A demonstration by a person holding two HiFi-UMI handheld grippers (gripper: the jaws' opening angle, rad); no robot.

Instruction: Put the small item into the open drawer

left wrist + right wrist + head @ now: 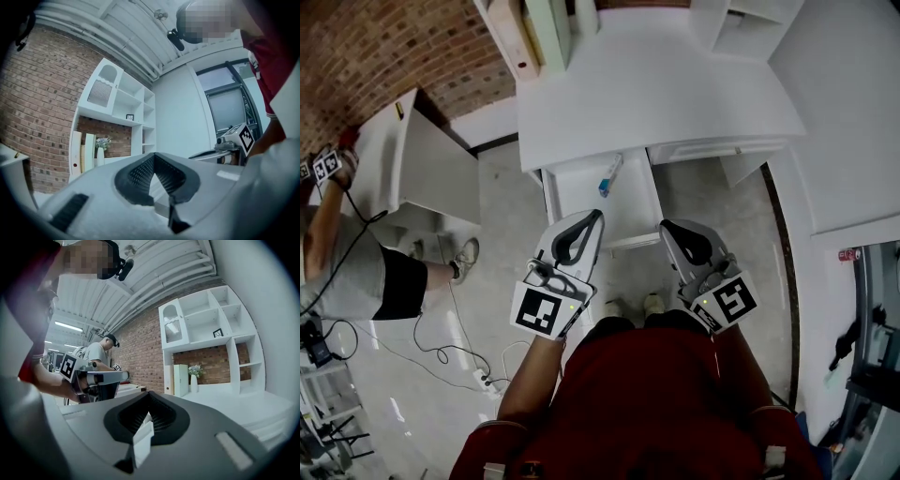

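Observation:
The white drawer (579,190) stands pulled out from under the white desk (656,94). A small white and blue tube (610,175) lies inside it, near the back. My left gripper (597,216) hovers over the drawer's front edge, shut and holding nothing. My right gripper (665,226) hangs just right of the drawer front, also shut and empty. In the left gripper view the jaws (153,155) meet at their tips and point up toward a shelf wall. The right gripper view shows its jaws (150,394) closed too. The tube shows in neither gripper view.
Another person (356,262) stands at the left beside a white cabinet (422,159). Cables and a power strip (478,378) lie on the floor. A brick wall with white shelving (206,333) and a vase (193,383) rises behind the desk.

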